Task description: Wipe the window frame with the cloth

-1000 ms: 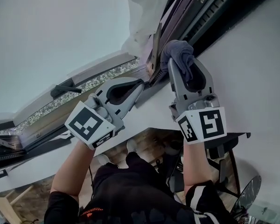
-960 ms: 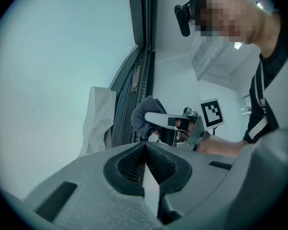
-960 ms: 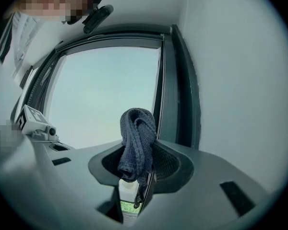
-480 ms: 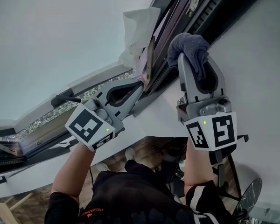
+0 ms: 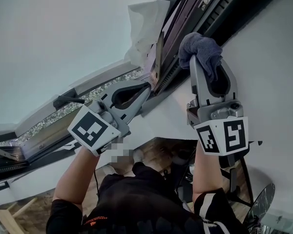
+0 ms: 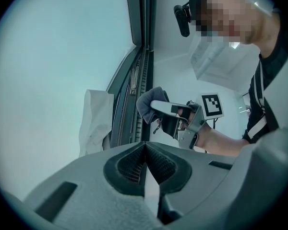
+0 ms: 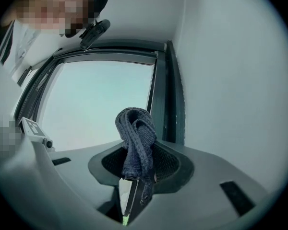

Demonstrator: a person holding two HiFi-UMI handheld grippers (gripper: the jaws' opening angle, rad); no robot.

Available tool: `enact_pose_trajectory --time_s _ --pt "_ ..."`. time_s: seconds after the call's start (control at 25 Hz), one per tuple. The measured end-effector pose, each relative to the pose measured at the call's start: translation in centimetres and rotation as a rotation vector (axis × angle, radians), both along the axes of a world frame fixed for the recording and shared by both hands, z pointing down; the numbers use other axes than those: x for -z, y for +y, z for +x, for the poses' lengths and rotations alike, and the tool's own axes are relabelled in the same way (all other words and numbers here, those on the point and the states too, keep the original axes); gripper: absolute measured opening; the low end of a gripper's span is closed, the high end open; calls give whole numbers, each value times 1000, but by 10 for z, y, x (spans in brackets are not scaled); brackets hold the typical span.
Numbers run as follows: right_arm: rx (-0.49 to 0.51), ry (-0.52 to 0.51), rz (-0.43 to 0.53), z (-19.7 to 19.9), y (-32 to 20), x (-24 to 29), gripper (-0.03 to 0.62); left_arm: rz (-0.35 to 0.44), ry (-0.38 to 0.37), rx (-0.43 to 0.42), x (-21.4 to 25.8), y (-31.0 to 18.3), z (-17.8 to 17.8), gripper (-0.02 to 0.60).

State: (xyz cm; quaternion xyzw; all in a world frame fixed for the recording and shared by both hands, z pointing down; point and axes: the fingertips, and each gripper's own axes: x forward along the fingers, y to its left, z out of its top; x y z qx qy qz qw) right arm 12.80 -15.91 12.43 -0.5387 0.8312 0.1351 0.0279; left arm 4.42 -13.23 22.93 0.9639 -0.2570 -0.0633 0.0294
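Observation:
My right gripper (image 5: 205, 57) is shut on a grey-blue cloth (image 5: 201, 48), bunched over its jaw tips and held against the dark window frame (image 5: 180, 57). The same folded cloth (image 7: 136, 140) sticks up out of the closed jaws in the right gripper view, with the frame's upright bar (image 7: 170, 95) just beyond it. My left gripper (image 5: 147, 87) is shut with nothing in it, its tip near the frame's lower corner. From the left gripper view, the frame's rail (image 6: 139, 71) runs upward and the cloth (image 6: 149, 104) shows at the right gripper's tip.
A crumpled white sheet (image 5: 146, 26) hangs on the frame beside the pane (image 5: 63, 33). A black window handle (image 5: 68, 100) sticks out over the speckled sill (image 5: 88, 94). White wall (image 5: 263, 57) lies to the right. Below are the person's dark clothing and a chair.
The right gripper has slid the cloth up and to the right along the frame. The left gripper has stayed in place.

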Motion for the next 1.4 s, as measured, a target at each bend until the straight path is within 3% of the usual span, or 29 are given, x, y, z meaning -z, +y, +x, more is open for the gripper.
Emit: enact_pose_trajectory --time_s 0.84,1.4 --pt "7 -55 -143 10 -5 -85 126 -87 -61 -22 -48 10 8 20" --pt "-4 -84 -250 14 -6 -145 126 -137 -62 -10 -75 19 7 20"
